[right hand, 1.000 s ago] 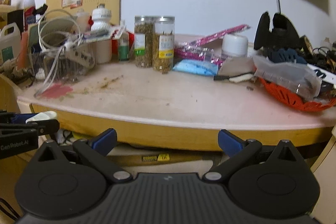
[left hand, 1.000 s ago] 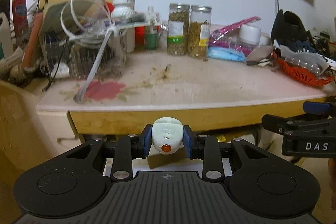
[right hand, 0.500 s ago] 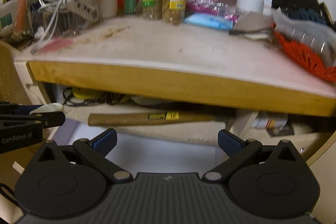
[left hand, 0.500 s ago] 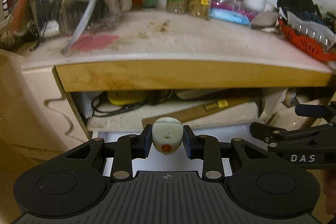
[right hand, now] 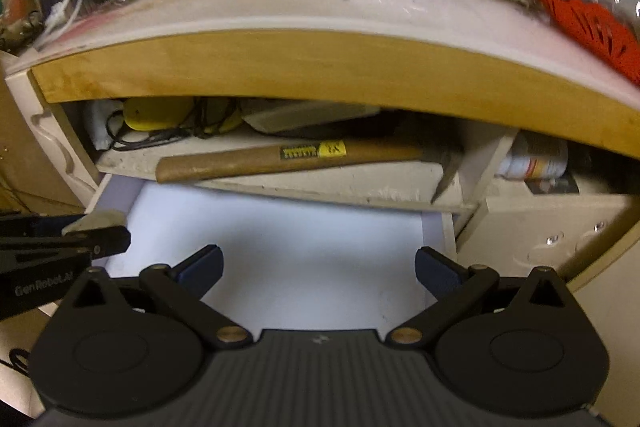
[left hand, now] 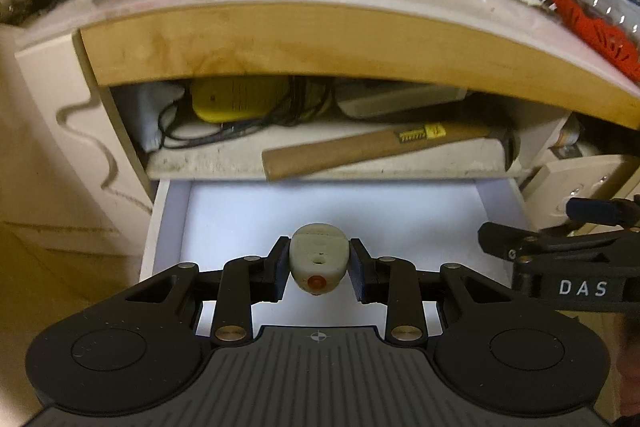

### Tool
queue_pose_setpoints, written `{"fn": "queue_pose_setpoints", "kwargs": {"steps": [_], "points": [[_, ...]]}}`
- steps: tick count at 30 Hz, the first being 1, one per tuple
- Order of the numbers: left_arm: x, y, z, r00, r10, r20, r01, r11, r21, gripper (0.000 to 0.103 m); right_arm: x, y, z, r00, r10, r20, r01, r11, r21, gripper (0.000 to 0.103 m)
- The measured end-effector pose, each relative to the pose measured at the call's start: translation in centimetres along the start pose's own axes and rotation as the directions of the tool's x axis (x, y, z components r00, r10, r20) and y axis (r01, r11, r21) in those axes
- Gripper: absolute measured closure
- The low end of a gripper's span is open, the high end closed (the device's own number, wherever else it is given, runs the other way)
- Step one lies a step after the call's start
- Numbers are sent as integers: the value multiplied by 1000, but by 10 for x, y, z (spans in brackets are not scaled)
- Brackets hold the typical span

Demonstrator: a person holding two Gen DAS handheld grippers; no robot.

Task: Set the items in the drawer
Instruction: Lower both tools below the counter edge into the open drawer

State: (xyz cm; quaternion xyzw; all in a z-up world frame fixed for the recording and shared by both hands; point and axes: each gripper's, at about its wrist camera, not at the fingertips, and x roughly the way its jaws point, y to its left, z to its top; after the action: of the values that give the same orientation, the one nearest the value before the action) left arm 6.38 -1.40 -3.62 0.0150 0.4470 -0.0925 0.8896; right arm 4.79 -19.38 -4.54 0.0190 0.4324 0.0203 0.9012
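My left gripper [left hand: 319, 269] is shut on a small pale plastic device [left hand: 318, 261] with an orange button, held over the open white drawer [left hand: 400, 215]. The drawer is pulled out below the desk and its white floor shows bare. My right gripper [right hand: 318, 267] is open and empty, above the same drawer [right hand: 320, 239], right of the left gripper [right hand: 72, 239]. The right gripper also shows at the right edge of the left wrist view [left hand: 560, 251].
A shelf above the drawer holds a wooden-handled hammer [left hand: 376, 147], a yellow device [left hand: 236, 99] and black cables. The desk top [right hand: 300, 7] carries jars, a power strip, an orange basket [right hand: 592, 27] and clutter. The cabinet side [left hand: 60, 131] stands left.
Both grippers have dropped from desk-top height to below the desk edge and tilted down. The open drawer and shelf have come into view. The left gripper still holds the device.
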Motion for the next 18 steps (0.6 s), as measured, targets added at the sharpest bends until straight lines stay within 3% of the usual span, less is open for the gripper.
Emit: {"fn": "queue_pose_setpoints", "kwargs": {"steps": [18], "points": [[36,9,-22,979,25,-201,-30,999,-23,74,38,-5,-18,981,-12,-194,19,999,34,0]]}}
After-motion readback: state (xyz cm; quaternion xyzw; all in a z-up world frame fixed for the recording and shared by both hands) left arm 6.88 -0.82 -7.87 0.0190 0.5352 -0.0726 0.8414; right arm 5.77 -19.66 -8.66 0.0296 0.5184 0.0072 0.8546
